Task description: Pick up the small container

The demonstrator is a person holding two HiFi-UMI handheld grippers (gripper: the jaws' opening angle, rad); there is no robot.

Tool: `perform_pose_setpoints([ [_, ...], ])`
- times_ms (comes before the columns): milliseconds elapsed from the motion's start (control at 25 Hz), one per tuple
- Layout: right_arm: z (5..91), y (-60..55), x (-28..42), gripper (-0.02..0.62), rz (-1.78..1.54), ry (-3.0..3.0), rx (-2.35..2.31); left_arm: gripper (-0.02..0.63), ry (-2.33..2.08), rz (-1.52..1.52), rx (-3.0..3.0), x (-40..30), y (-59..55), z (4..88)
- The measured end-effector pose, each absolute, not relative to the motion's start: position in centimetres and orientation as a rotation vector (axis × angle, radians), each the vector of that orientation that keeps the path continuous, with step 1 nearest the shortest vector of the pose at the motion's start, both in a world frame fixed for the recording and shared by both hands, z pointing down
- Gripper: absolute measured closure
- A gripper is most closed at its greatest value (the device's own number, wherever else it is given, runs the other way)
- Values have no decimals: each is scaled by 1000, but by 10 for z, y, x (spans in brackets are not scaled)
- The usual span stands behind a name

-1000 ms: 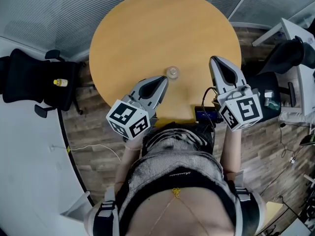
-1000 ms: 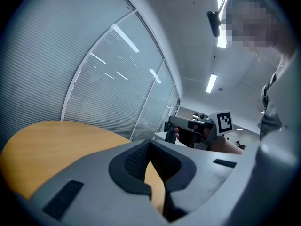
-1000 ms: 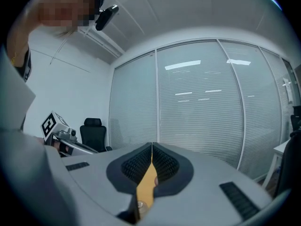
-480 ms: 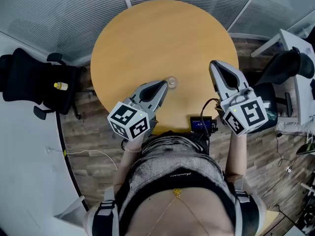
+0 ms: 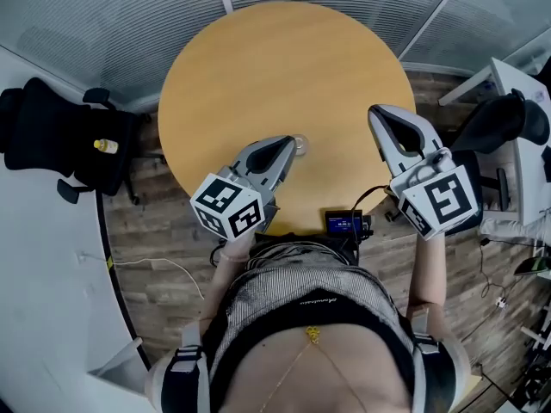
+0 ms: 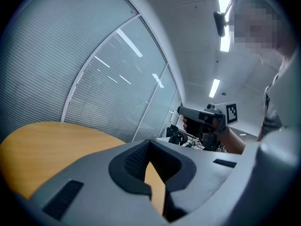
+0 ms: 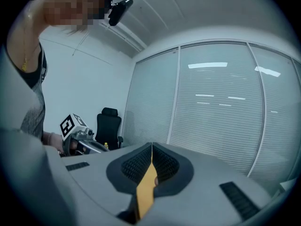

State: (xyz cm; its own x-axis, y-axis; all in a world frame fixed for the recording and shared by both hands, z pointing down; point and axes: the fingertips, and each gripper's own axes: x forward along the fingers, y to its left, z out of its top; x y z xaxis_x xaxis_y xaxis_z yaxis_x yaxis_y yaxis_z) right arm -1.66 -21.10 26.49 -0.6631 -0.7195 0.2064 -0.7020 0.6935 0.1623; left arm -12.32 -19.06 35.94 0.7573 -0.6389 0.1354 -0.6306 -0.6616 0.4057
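None of the pick-up is done: the small clear round container point(image 5: 300, 141) stands on the round wooden counter point(image 5: 258, 67), just beyond my left gripper point(image 5: 287, 142). The left gripper's jaws are pressed together and empty. The right gripper point(image 5: 380, 113) is likewise closed and well apart. I judge the grasp and lift remain.

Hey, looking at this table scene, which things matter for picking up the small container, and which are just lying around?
For the job:
small container
left gripper, nearest it
right gripper
round table

Just lying about:
yellow bottle on the black chair
device with lit screen
white cable
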Motion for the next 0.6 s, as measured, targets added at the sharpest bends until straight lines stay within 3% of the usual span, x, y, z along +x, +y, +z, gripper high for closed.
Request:
perform_pose_setpoints([
  [600, 371, -214, -64, 575, 165, -2744, 1229, 601, -1025, 80, 2465, -142, -186, 390],
])
